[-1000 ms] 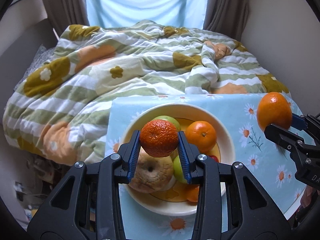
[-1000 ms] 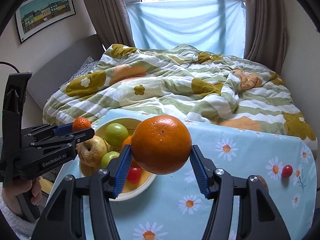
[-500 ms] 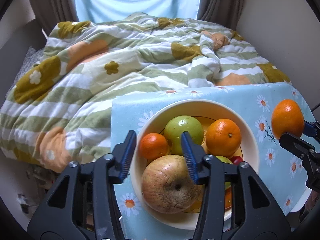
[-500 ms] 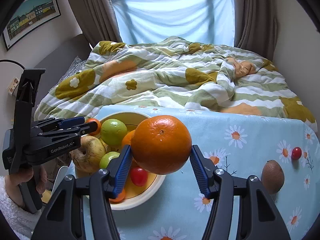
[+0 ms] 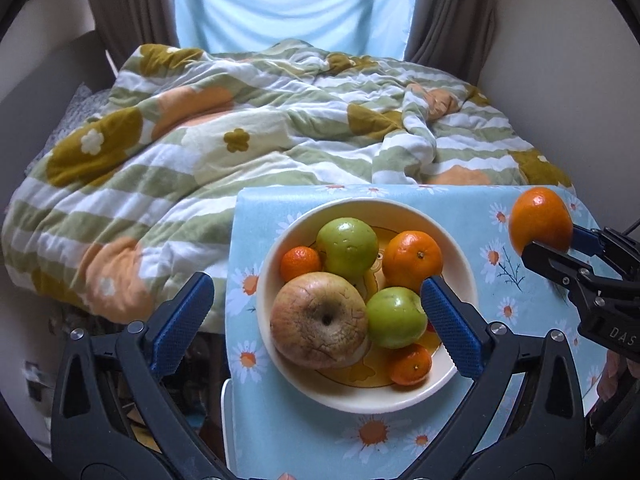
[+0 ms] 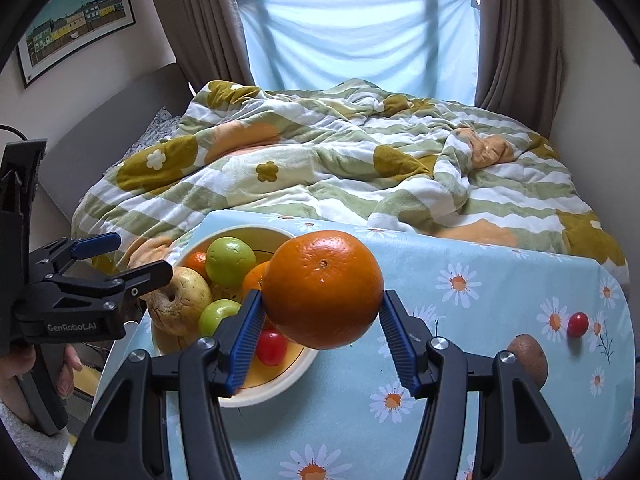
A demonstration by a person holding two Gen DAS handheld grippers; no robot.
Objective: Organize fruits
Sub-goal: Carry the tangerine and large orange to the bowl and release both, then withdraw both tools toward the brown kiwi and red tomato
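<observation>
A cream bowl [image 5: 460,272] on the blue daisy tablecloth holds a wrinkled apple [image 5: 320,318], two green apples [image 5: 347,245], an orange [image 5: 412,261] and small mandarins [image 5: 300,263]. My left gripper [image 5: 316,316] is open and empty, held above the bowl's near side. My right gripper [image 6: 320,330] is shut on a large orange [image 6: 322,294], held above the table just right of the bowl [image 6: 280,380]. That orange also shows in the left wrist view [image 5: 540,222]. A kiwi [image 6: 527,360] and a cherry tomato [image 6: 578,324] lie on the cloth at the right.
A bed with a rumpled flowered quilt [image 5: 260,140] lies directly behind the table. The table's left edge [image 5: 230,312] drops off beside the bowl. A curtained window [image 6: 360,40] and side walls close in the room.
My left gripper let go of the small mandarin into the bowl, opened wide and drew back. My right gripper kept hold of the large orange and stayed close to the bowl.
</observation>
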